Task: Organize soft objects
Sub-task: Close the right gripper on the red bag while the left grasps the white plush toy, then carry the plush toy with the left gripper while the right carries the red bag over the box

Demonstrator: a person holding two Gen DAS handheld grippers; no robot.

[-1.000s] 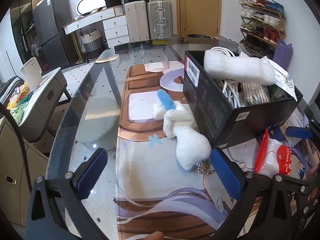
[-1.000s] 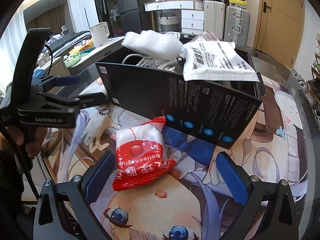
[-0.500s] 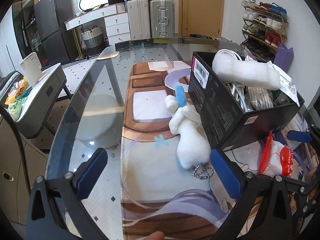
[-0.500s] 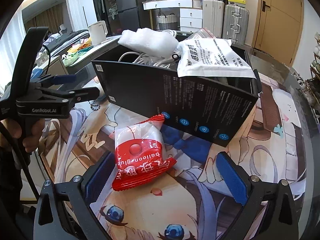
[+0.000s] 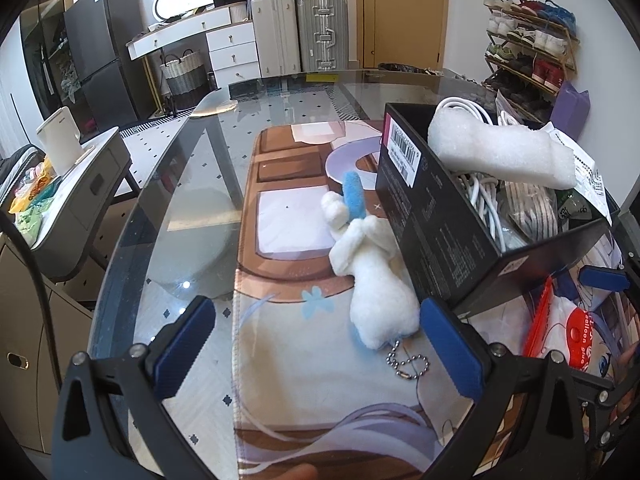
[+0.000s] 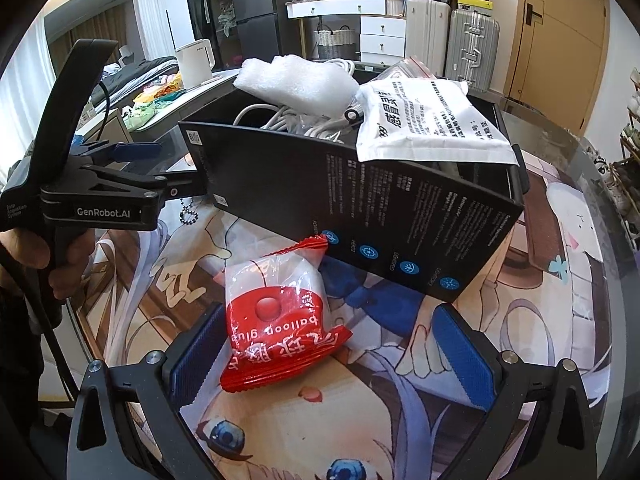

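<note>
Scene: black box point(image 5: 436, 240) on a printed mat point(image 5: 288, 344) over a glass table point(image 5: 168, 216); box already heaped with white cables point(image 5: 476, 196), a foam piece point(image 5: 500, 152) and a white pouch point(image 6: 432, 124).
Plush: white toy point(image 5: 376, 280) with a blue ear lies on the mat, pressed against the box's left wall, bead chain point(image 5: 406, 362) trailing toward the camera.
Packet: red-and-white packet point(image 6: 276, 316) lies flat on the mat, just in front of the box's near wall.
Left gripper: point(image 5: 316, 344) jaws wide and empty, low over the mat; the plush's tail end sits just inside the right finger, off-centre.
Right gripper: point(image 6: 332, 352) jaws wide and empty; packet lies between the pads, close to the left one.
Step in hand: likely lining up for a grasp, the left on the plush, the right on the packet.
How to do it well: shift the left gripper right so the plush body is centred, then go forward and pinch the thick body, not the chain.
Packet grip: centre it, close gently across its width; film is slippery and will crumple.
Risk: box wall crowds the left gripper's right finger; nudging it could tip the heaped load.
Placement: little room on top, so settle items into gaps.
</note>
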